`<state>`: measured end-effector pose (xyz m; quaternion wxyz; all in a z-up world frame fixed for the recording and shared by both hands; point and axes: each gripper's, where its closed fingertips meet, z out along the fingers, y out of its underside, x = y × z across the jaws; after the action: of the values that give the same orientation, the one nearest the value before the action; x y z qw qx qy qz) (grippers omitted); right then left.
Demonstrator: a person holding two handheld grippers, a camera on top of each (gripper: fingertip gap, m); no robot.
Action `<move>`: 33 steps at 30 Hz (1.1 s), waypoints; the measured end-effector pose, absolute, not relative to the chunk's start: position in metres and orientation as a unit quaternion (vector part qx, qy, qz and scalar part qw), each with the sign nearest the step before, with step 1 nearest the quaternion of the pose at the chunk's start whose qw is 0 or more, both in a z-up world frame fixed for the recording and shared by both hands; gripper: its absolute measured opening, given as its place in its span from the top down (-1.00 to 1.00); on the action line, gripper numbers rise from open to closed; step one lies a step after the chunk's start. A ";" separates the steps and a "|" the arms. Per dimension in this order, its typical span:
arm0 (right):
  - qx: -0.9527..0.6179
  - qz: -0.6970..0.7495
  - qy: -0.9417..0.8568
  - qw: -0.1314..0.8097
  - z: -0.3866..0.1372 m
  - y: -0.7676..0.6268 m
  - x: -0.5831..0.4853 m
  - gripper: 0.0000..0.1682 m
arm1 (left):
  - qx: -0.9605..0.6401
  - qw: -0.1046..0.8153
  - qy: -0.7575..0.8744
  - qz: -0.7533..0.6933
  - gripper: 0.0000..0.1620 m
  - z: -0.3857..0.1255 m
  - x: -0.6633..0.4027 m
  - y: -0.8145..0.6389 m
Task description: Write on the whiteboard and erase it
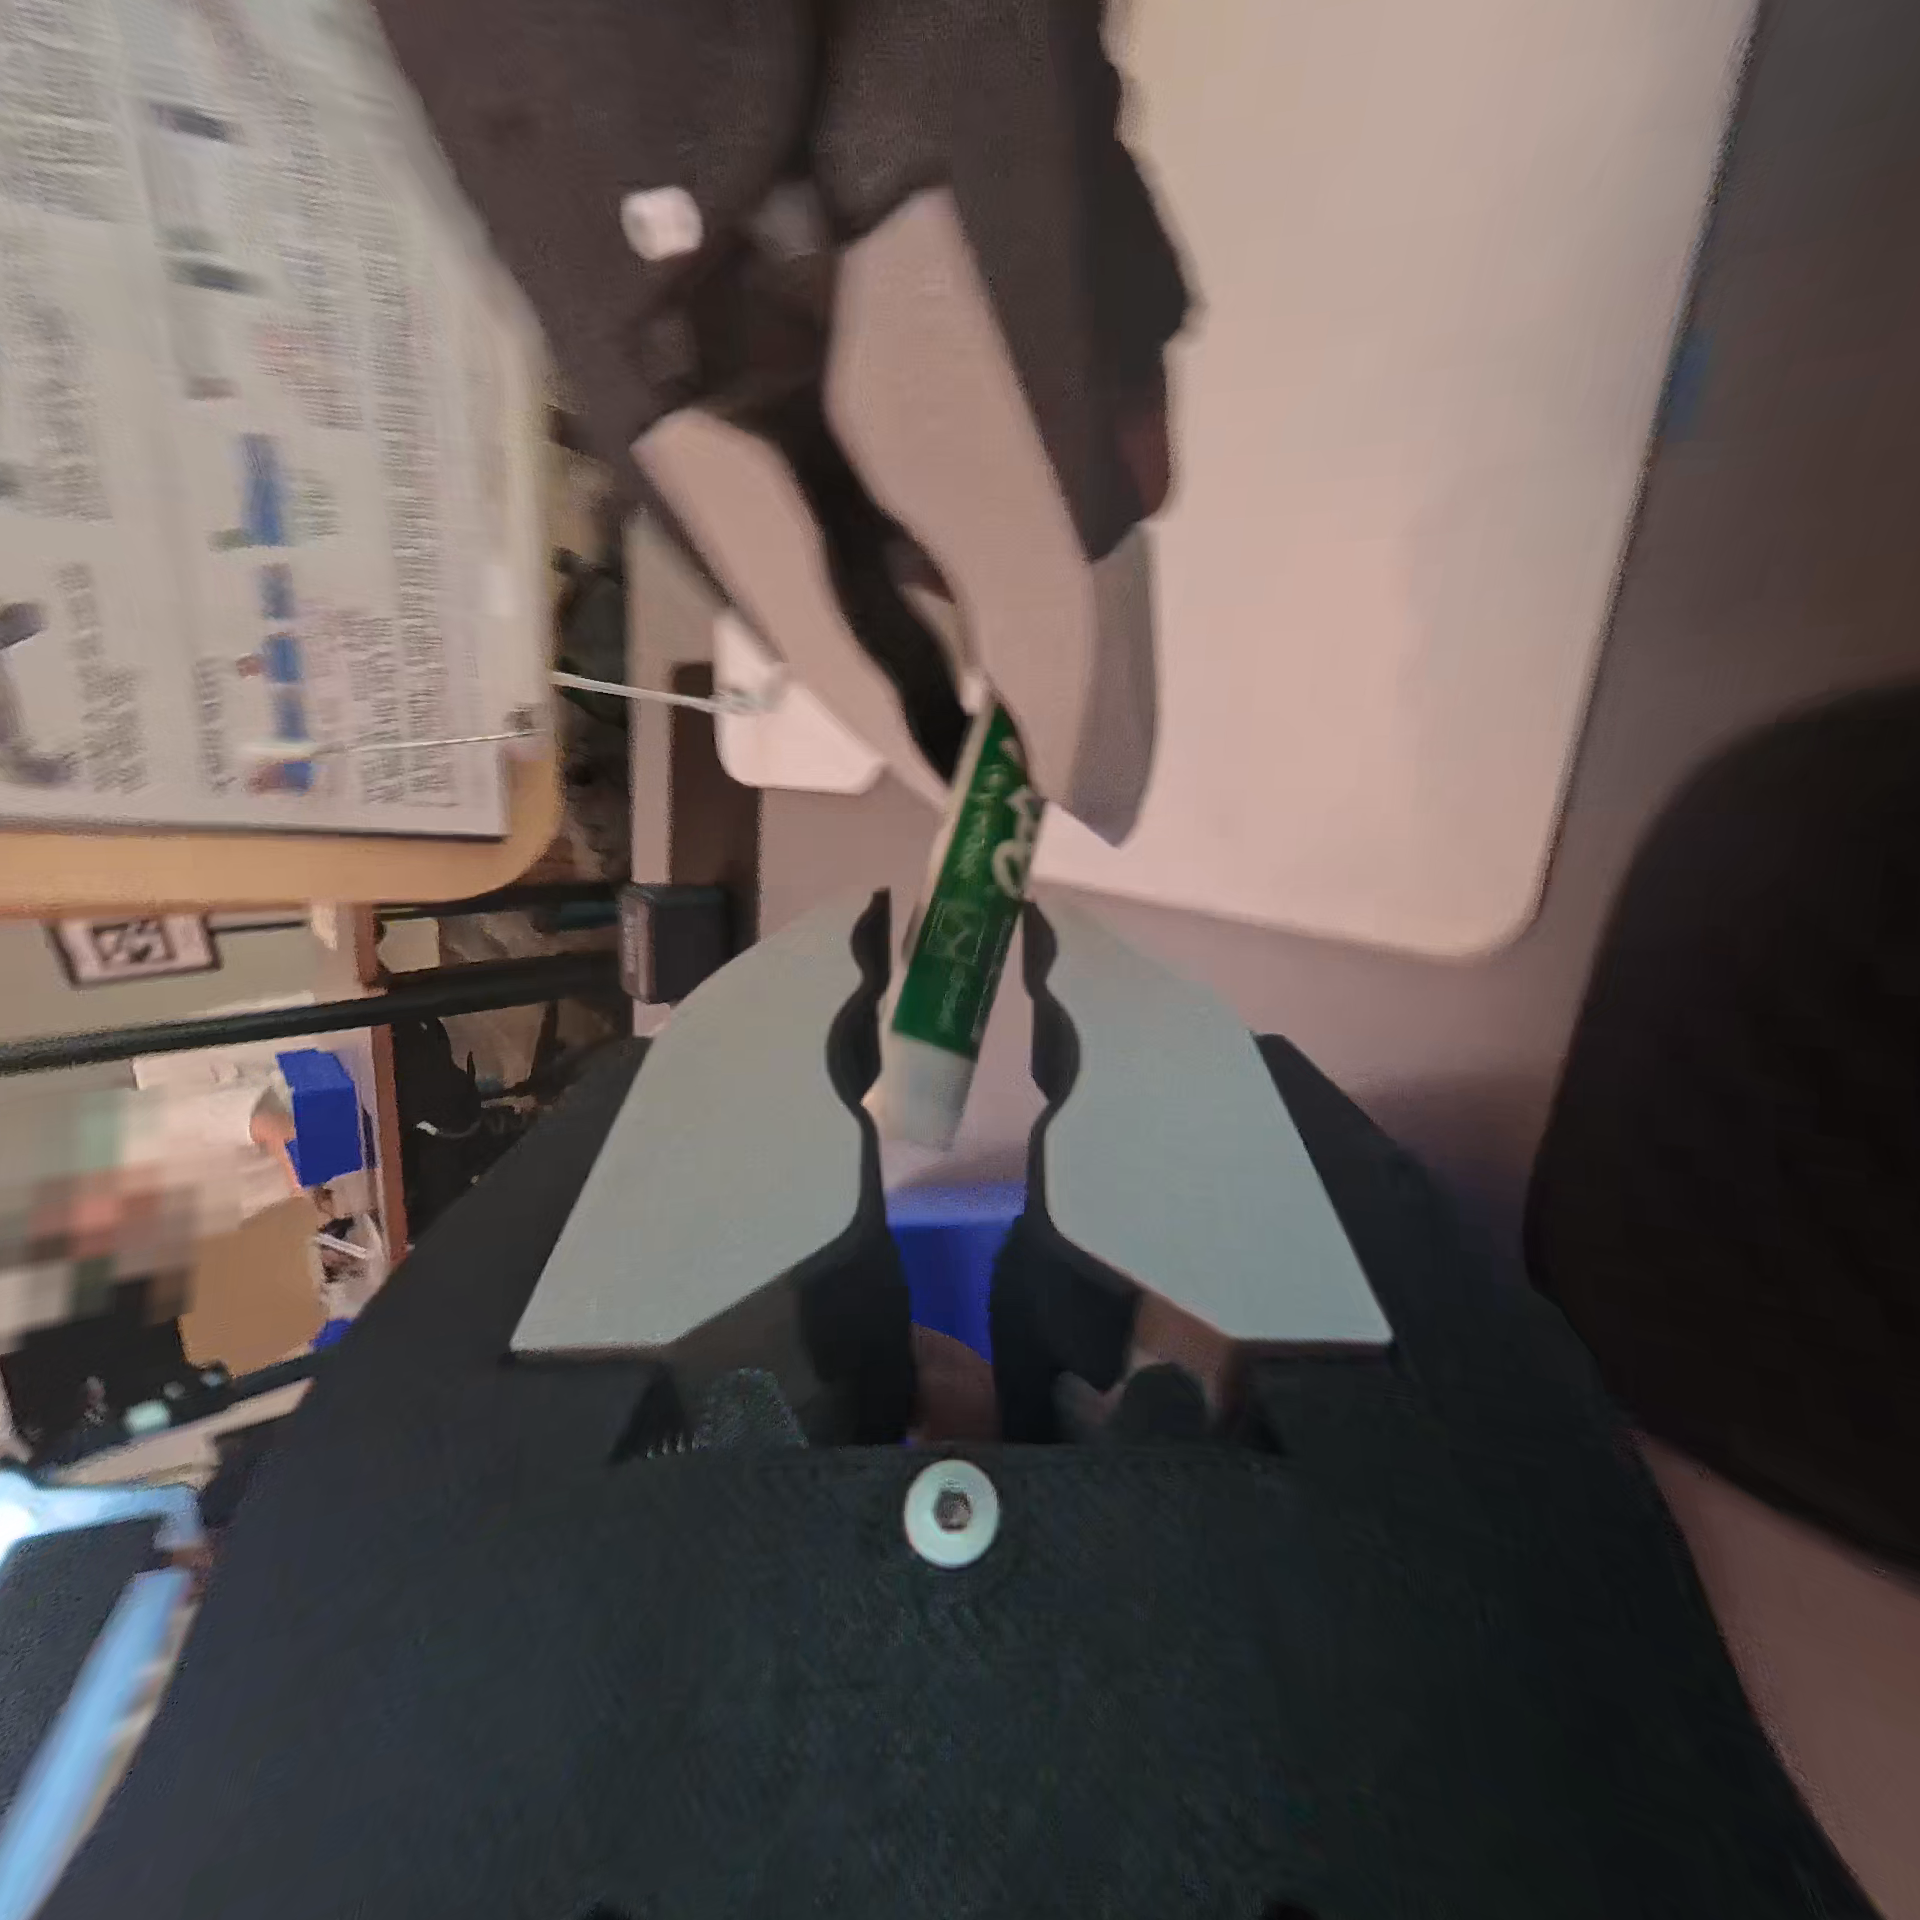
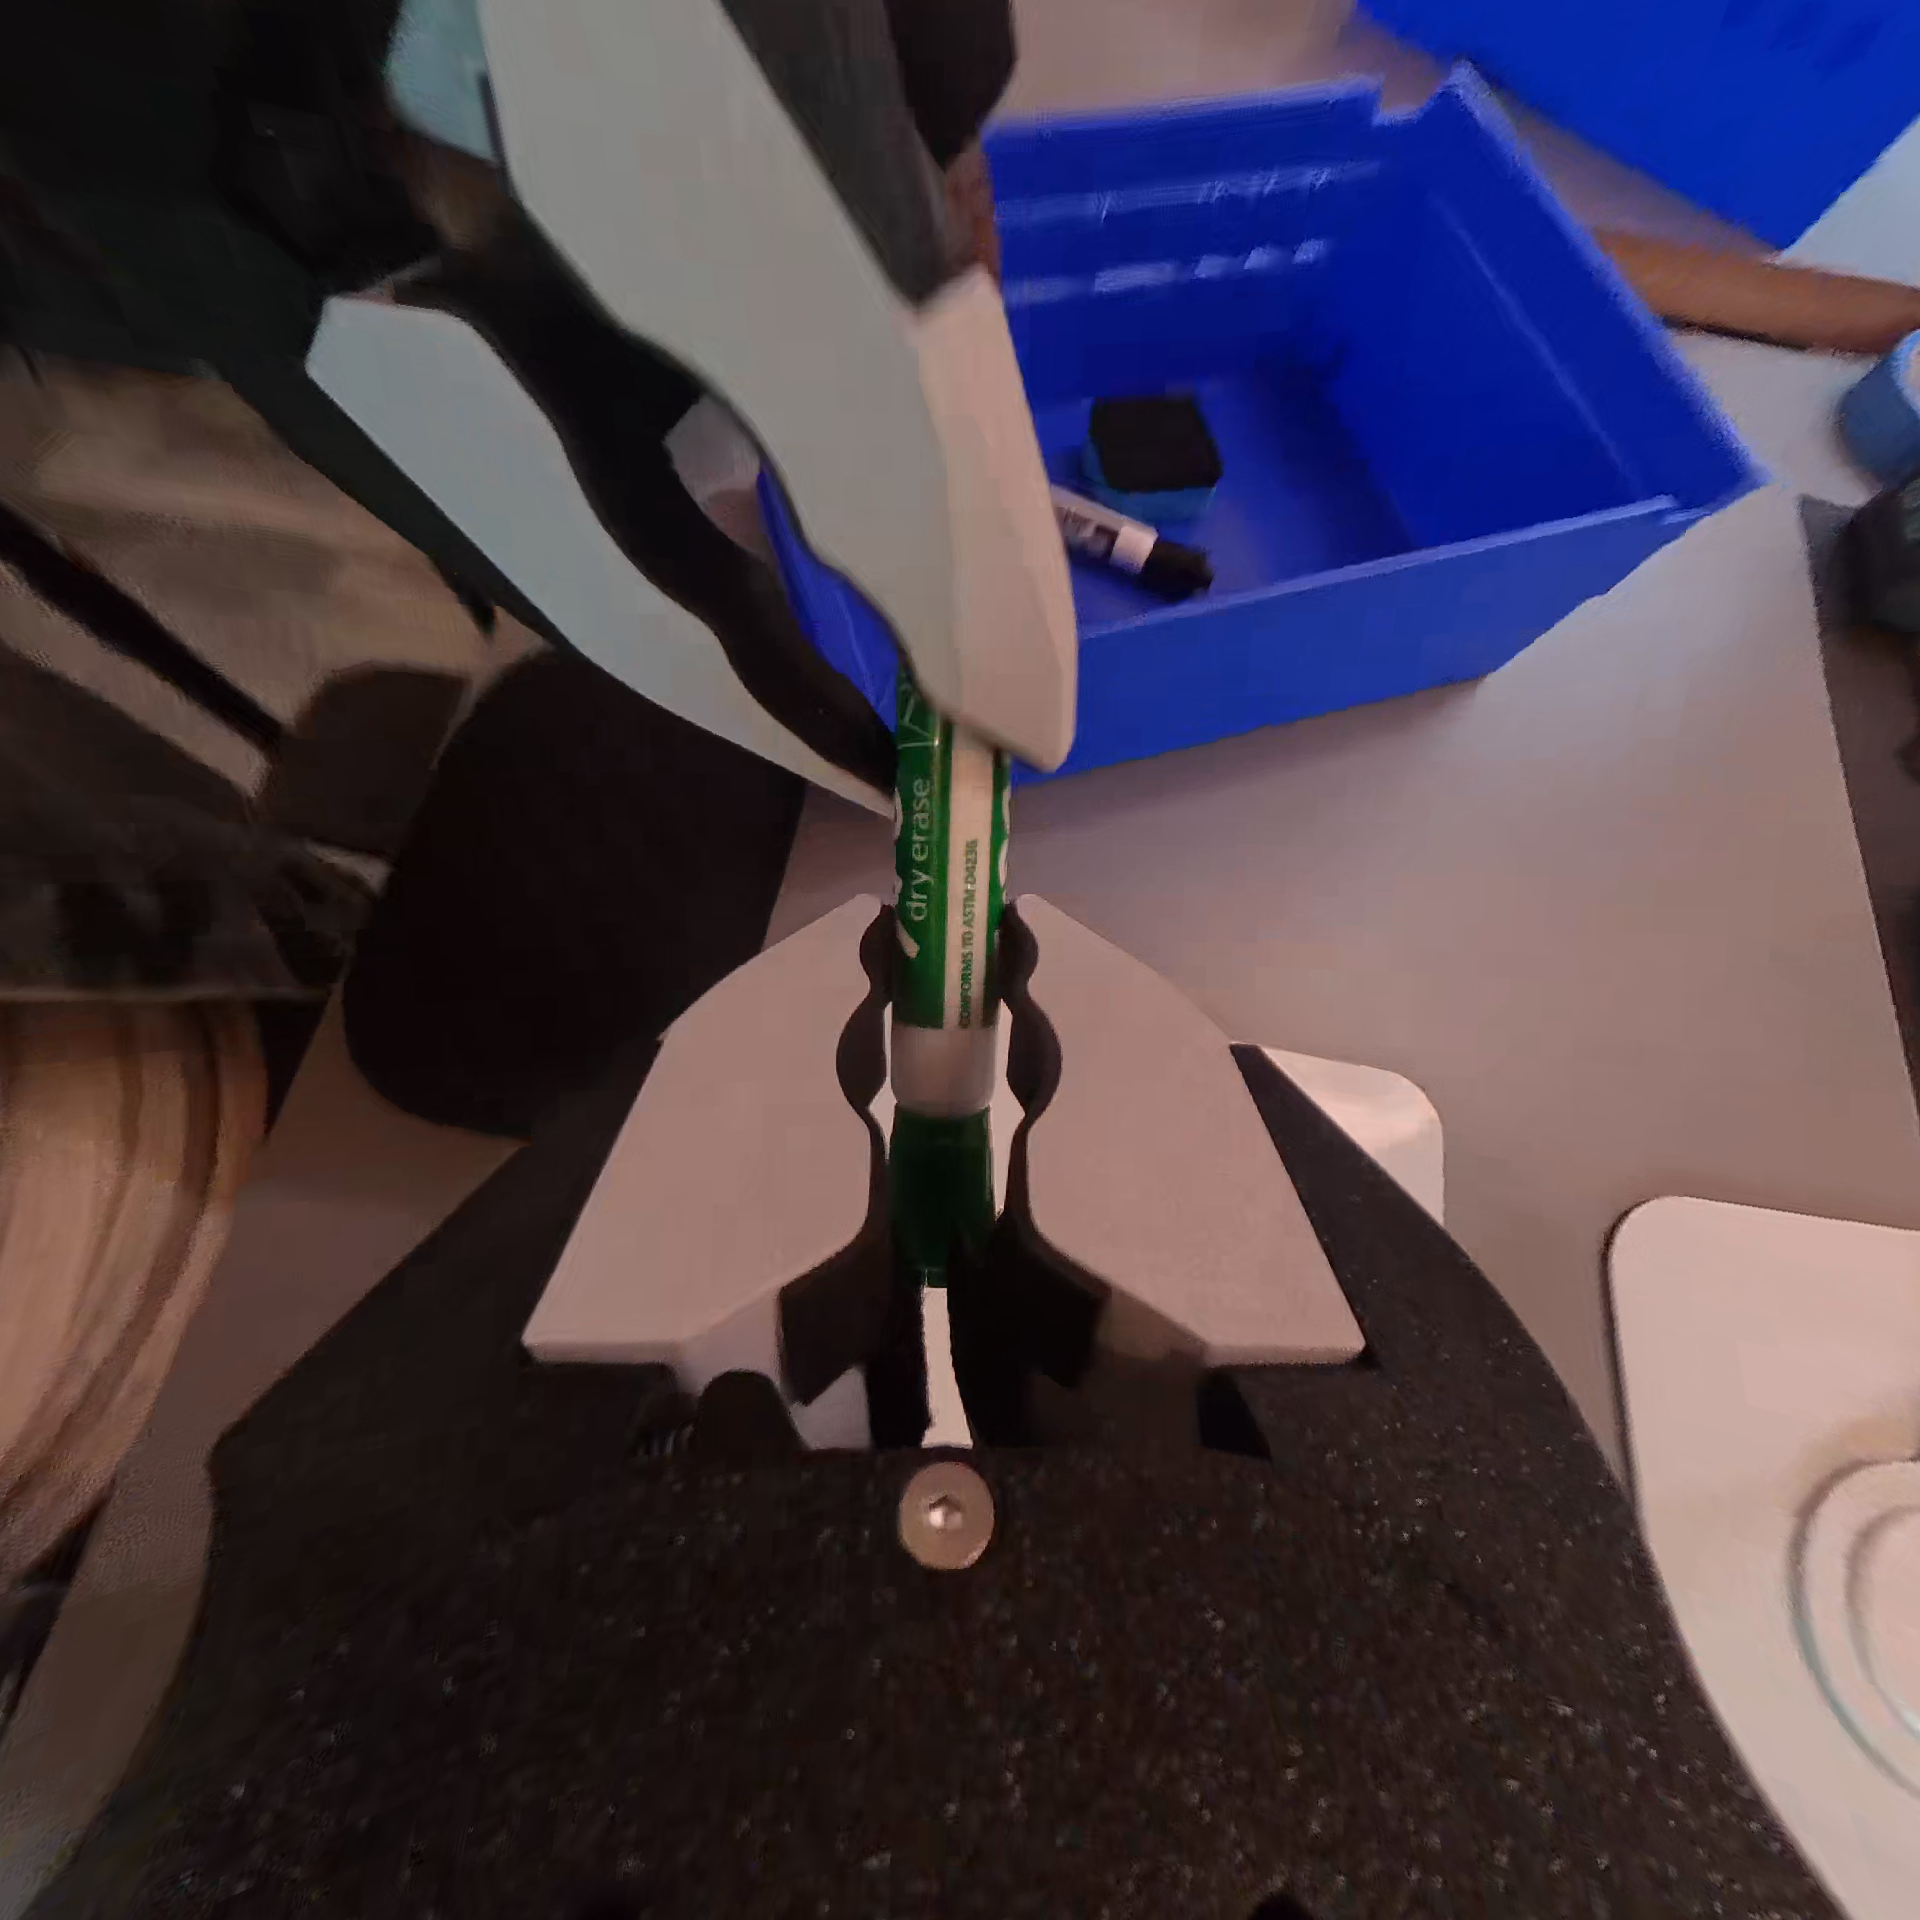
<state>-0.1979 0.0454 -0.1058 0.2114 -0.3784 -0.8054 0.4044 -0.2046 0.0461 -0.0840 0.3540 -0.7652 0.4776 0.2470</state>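
A green dry-erase marker (image 2: 945, 883) with a white band is held in the air between the two grippers. My right gripper (image 2: 945, 914) is shut on its green cap end (image 2: 935, 1195). The marker's other end (image 1: 925, 1091) lies between the fingers of my left gripper (image 1: 956, 914), whose jaws stand slightly wider than the barrel, with thin gaps on both sides. The left gripper also shows in the right wrist view (image 2: 966, 779), and the right gripper in the left wrist view (image 1: 1023, 810). A white rounded panel (image 2: 1714, 1351) with faint rings lies at the lower right.
A blue bin (image 2: 1558, 582) on the pale table (image 2: 1403, 883) holds a black-topped eraser block (image 2: 1148, 442) and a black marker (image 2: 1138, 545). A blue tape roll (image 2: 1886, 405) sits at the right edge. A dark rounded shape (image 2: 571, 883) lies left of the grippers. A printed sheet (image 1: 239, 416) hangs at the left.
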 end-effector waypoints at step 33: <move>-0.297 0.777 -0.529 0.171 -0.039 0.033 -0.158 0.77 | -0.607 0.668 0.136 -0.408 0.76 -0.062 -0.115 0.068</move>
<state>-0.1580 0.0334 -0.0389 0.1708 -0.2969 -0.5288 0.7766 -0.1148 0.0676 -0.0625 0.6685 -0.6068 0.1361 -0.4079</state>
